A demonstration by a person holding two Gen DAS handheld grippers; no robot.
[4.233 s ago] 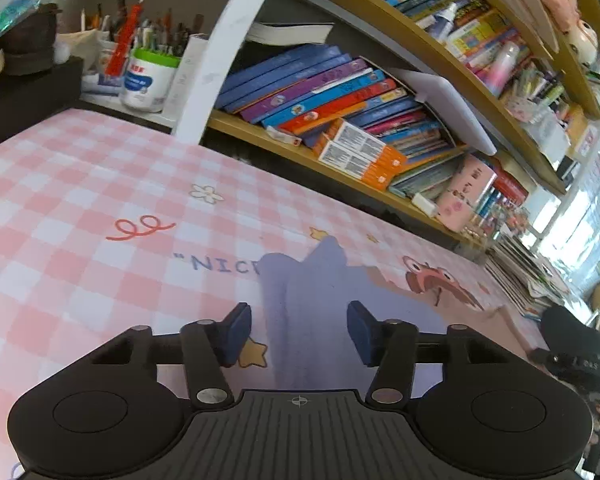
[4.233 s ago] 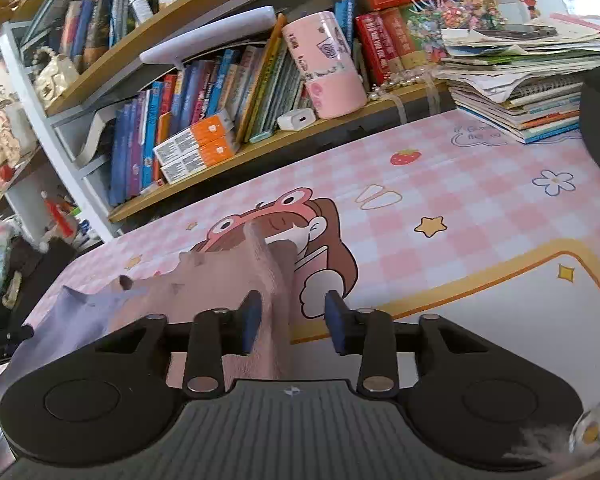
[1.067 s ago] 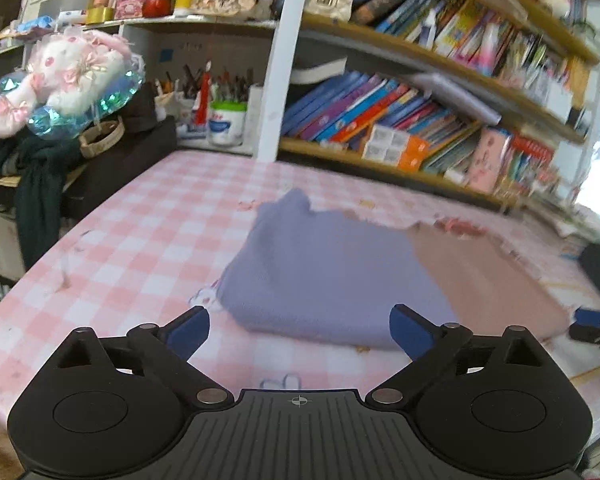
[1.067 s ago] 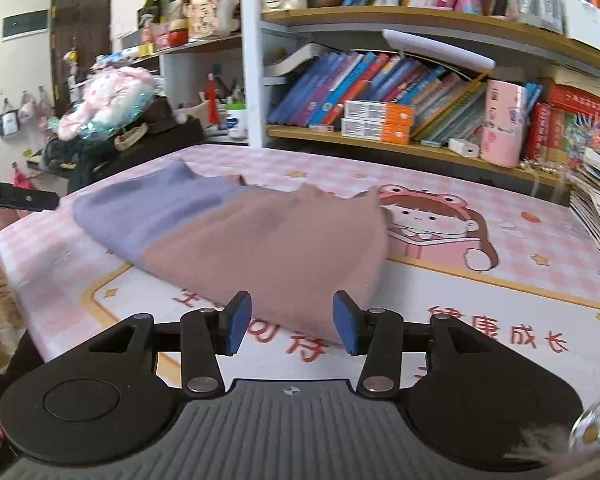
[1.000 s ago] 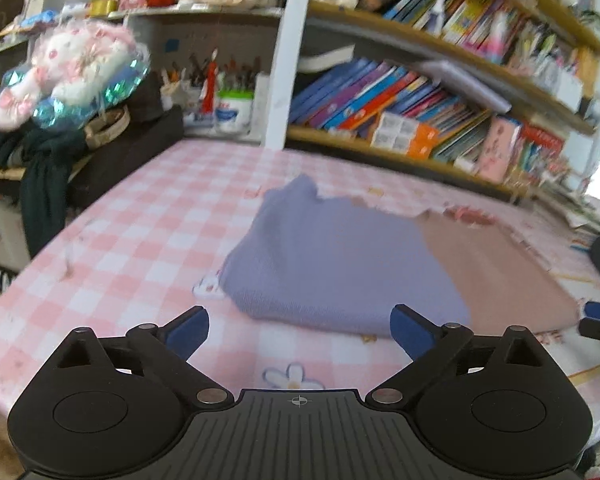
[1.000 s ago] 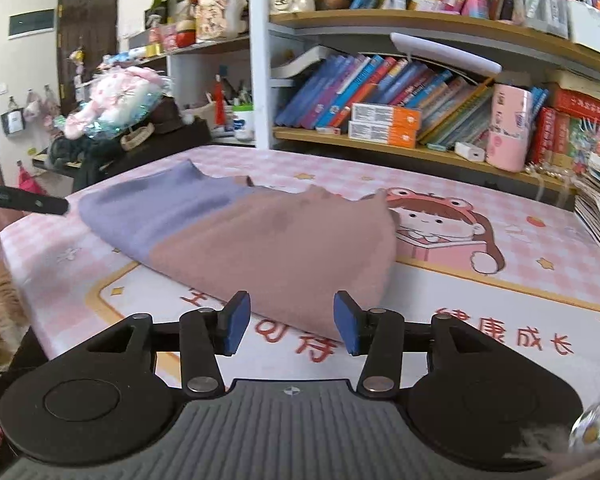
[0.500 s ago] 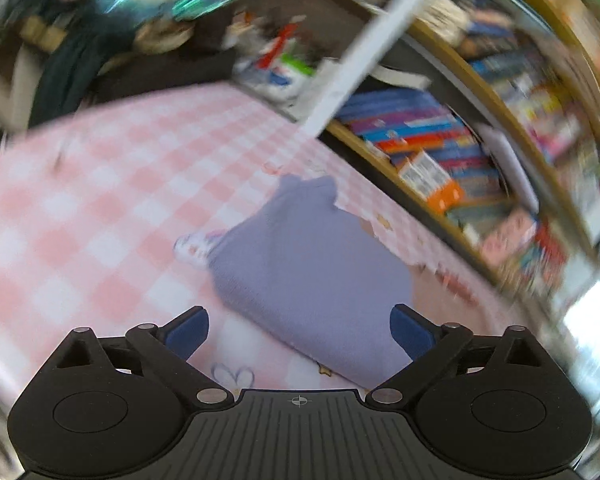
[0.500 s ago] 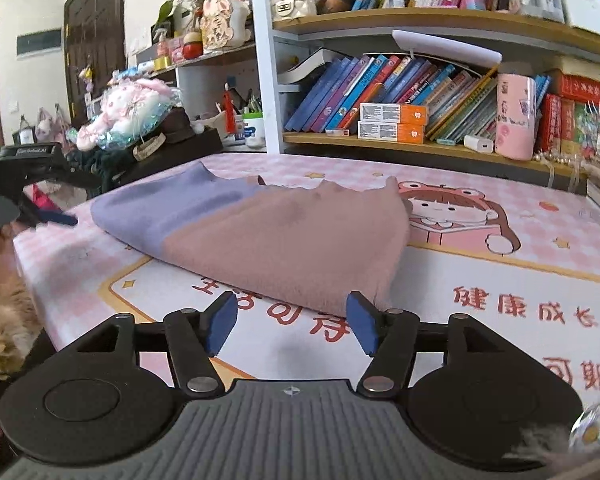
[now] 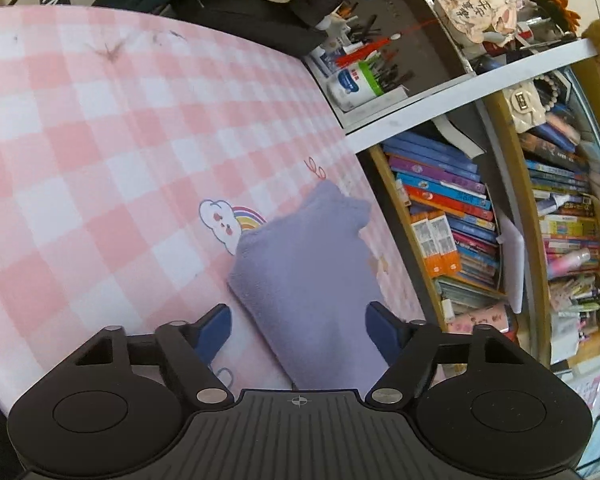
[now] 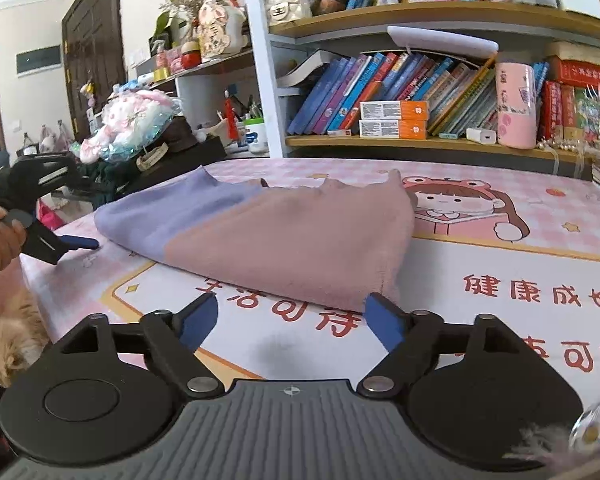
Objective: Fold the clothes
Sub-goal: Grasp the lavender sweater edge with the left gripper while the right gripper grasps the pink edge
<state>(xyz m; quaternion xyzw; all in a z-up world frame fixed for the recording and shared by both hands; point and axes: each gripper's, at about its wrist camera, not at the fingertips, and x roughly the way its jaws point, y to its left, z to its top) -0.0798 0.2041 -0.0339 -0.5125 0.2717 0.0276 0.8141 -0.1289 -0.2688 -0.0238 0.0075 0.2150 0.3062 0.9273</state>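
Observation:
A folded fleece garment, lilac at one end (image 10: 168,216) and dusty pink at the other (image 10: 300,240), lies flat on the pink checked table mat (image 10: 520,248). My left gripper (image 9: 298,330) is open and empty, its jaws astride the lilac end (image 9: 312,276) just above it. It also shows in the right wrist view (image 10: 72,242), held at the garment's left edge. My right gripper (image 10: 290,320) is open and empty, hovering just in front of the pink end's near corner.
Bookshelves (image 10: 400,96) packed with books run along the table's far edge, with a pink cup (image 10: 516,104) on the lower shelf. A pen pot (image 9: 356,84) and dark bag (image 9: 252,20) stand at the far left. A furry animal (image 10: 8,340) sits by the table's left edge.
My left gripper swung down and in over the lilac end, jaws narrowing somewhat but still open. My right gripper opened wider and moved a little closer to the pink end. The garment has not moved.

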